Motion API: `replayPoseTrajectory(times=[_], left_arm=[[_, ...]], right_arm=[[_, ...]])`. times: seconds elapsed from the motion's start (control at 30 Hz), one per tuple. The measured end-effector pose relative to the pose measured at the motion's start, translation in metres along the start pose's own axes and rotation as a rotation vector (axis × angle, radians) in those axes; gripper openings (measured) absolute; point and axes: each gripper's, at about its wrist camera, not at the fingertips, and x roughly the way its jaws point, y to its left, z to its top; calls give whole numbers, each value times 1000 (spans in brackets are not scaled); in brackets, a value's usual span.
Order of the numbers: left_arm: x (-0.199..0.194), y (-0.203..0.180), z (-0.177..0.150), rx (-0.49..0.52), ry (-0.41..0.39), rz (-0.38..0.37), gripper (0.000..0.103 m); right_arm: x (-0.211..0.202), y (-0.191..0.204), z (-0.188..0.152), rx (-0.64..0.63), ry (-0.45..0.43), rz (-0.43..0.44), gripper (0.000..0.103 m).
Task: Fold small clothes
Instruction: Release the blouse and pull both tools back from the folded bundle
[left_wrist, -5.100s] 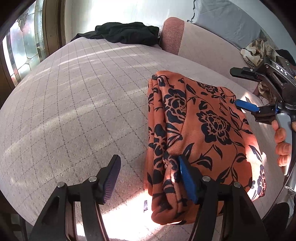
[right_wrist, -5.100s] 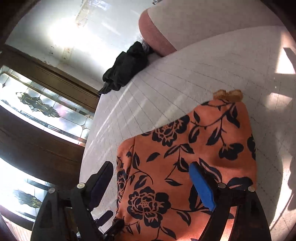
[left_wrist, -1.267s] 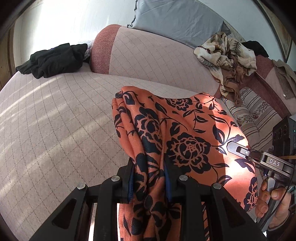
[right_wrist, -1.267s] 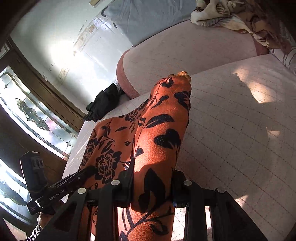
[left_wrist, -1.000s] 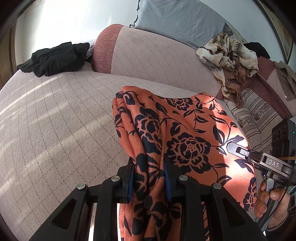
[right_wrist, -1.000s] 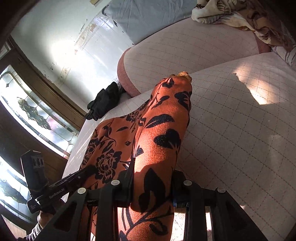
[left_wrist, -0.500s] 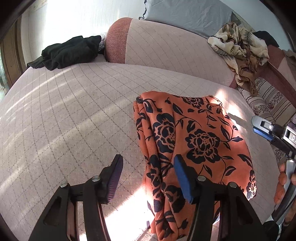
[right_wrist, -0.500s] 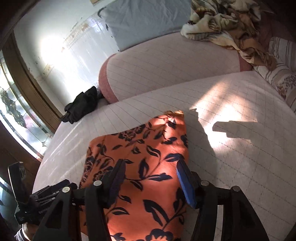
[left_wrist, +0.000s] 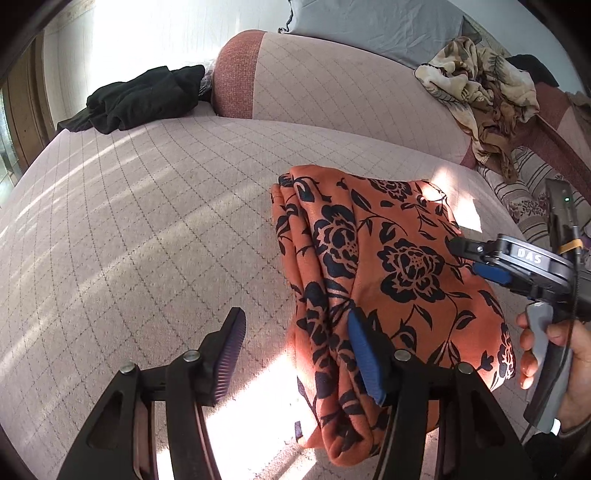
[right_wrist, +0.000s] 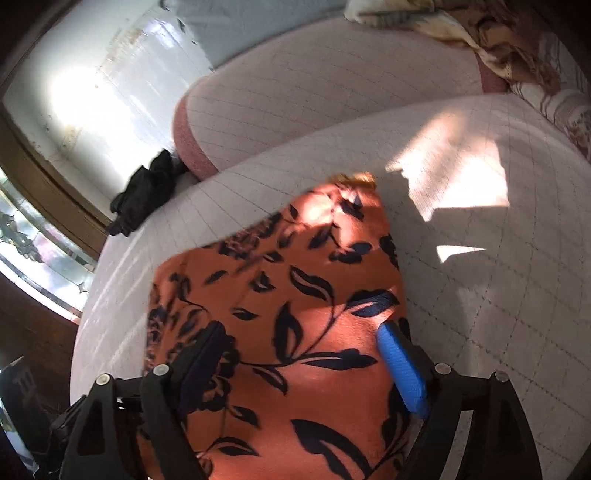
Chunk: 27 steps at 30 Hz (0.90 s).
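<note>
From my left wrist the left gripper (left_wrist: 295, 350), just let go, stands open beside the folded cloth (left_wrist: 388, 266) on the sofa (left_wrist: 147, 229), and from my right wrist the right gripper (right_wrist: 303, 365) (jaws just widening) straddles it ungripped, so I'd next regrip an edge.

The left wrist view looks forward and steeply down along the left gripper (left_wrist: 295, 354), close above the quilted seat (left_wrist: 147, 240), with the orange floral garment (left_wrist: 388, 266) ahead and to its right and the right gripper (left_wrist: 476, 258) at the far right edge. The right wrist view looks down along the right gripper (right_wrist: 306, 362), nearer to the garment (right_wrist: 295, 295) and somewhat blurred. Both views share the garment, the seat, the backrest (left_wrist: 332, 85) and, apparently, the same black clothes (left_wrist: 144, 96) beyond.
</note>
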Motion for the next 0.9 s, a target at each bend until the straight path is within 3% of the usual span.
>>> replayPoseTrajectory(times=[0.03, 0.13, 0.27, 0.33, 0.5, 0.67, 0.73, 0.9], left_arm=[[-5, 0, -1, 6, -6, 2, 60], [-18, -1, -5, 19, -48, 40, 68], [-40, -7, -11, 9, -75, 56, 72], [-54, -13, -18, 1, -102, 83, 82], [-86, -29, -47, 4, -155, 136, 92], [-103, -38, -69, 44, -131, 219, 92], [-112, -38, -74, 28, -139, 209, 92], [-133, -41, -76, 10, -170, 196, 92]], right_arm=[[-2, -5, -2, 23, -2, -12, 86], [-39, 5, -6, 4, -90, 61, 86], [-88, 18, -29, -77, -157, 36, 86], [-106, 23, -49, -104, -169, 27, 86], [-118, 36, -109, -198, -118, -116, 88], [-125, 42, -149, -214, -100, -214, 94], [-136, 47, -155, -229, -133, -239, 101], [-161, 60, -161, -254, -182, -252, 102]])
